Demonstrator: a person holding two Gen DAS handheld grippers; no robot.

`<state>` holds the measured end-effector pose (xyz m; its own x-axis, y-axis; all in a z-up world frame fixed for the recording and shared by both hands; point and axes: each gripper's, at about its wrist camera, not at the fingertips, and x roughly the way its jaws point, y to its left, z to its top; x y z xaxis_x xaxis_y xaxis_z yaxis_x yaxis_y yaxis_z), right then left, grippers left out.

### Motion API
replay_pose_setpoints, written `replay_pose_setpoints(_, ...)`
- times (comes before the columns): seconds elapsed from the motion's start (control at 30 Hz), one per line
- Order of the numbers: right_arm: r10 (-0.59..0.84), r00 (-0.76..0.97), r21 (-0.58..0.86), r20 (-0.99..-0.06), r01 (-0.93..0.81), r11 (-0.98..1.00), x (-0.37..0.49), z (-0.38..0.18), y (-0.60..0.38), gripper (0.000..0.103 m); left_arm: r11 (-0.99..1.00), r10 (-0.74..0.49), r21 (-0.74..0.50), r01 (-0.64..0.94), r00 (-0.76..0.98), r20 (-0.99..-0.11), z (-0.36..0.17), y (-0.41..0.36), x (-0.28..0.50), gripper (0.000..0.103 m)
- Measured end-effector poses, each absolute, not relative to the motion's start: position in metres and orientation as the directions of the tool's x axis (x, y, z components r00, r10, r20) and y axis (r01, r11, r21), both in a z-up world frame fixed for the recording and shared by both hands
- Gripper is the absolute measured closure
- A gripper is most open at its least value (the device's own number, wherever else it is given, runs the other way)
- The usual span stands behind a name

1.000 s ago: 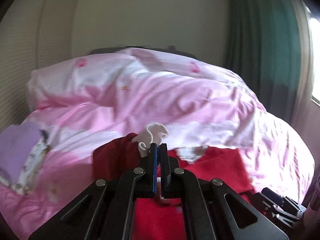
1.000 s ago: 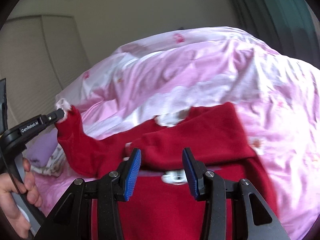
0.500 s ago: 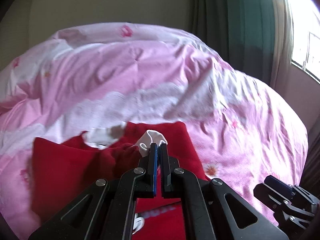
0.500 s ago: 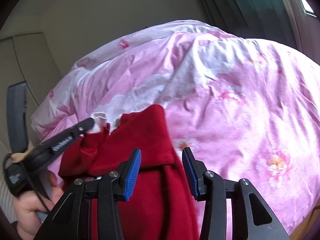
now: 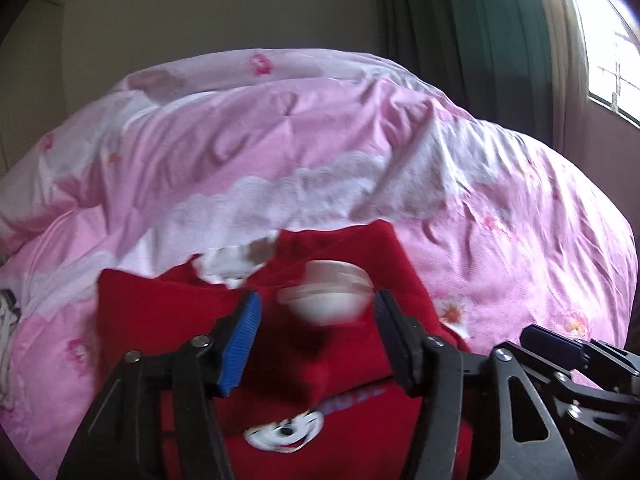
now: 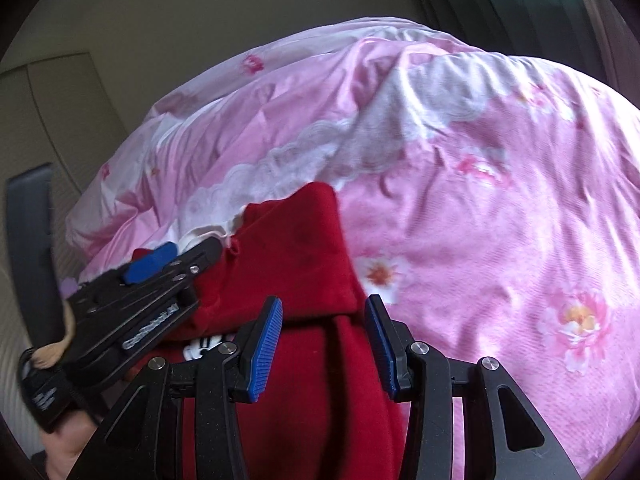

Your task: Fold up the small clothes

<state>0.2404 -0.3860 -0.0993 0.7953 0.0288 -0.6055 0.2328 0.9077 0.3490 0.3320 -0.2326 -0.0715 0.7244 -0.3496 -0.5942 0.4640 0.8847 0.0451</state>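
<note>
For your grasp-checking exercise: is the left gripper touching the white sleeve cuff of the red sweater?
Apart. In the left wrist view the left gripper is open, and the blurred white sleeve cuff of the red sweater shows red gaps beside both blue pads.

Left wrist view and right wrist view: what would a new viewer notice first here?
First the red garment lying on the pink flowered quilt, low in both views. Next, the white cuff, blurred, between the open jaws of the left hand-held gripper. The right hand-held gripper is open over the garment's right edge.
</note>
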Motion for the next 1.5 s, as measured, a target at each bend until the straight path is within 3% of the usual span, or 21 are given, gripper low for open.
replay_pose_setpoints(0.1,0.044,0.795,0.342,-0.605,0.209,0.916,0.247,-0.096,-0.373,0.060,0.906,-0.334,0.018,0.422,0.741,-0.583,-0.065,-0.200,0.329,0.035)
replay_pose_setpoints(0.33,0.073,0.788,0.313,-0.612,0.156,0.937,0.263,-0.095,-0.342,0.060,0.955,-0.225,0.017,0.295,0.764,-0.604,-0.081,-0.120,0.326,0.033)
replay_pose_setpoints(0.53,0.107,0.779,0.317,-0.618,0.122,0.940,0.276,-0.095,-0.319,0.060,0.964,-0.224,-0.046,0.263,0.704,-0.674,-0.117,-0.064,0.322,0.033)
replay_pose_setpoints(0.83,0.126,0.768,0.306,-0.628,0.095,0.947,0.281,-0.101,-0.295,0.060,0.964,-0.146,0.036,0.265,0.634,-0.760,-0.142,-0.071,0.352,0.033)
replay_pose_setpoints(1.23,0.055,0.753,0.292,-0.656,0.186,0.938,0.307,-0.119,-0.328,0.060,0.987,-0.086,0.026,0.157,0.666,-0.741,-0.145,-0.044,0.383,0.032)
replay_pose_setpoints(1.5,0.145,0.737,0.384,-0.660,0.165,0.908,0.337,-0.137,-0.343,0.060,0.990,-0.106,-0.014,0.140,0.674,-0.731,-0.148,-0.037,0.384,0.032)
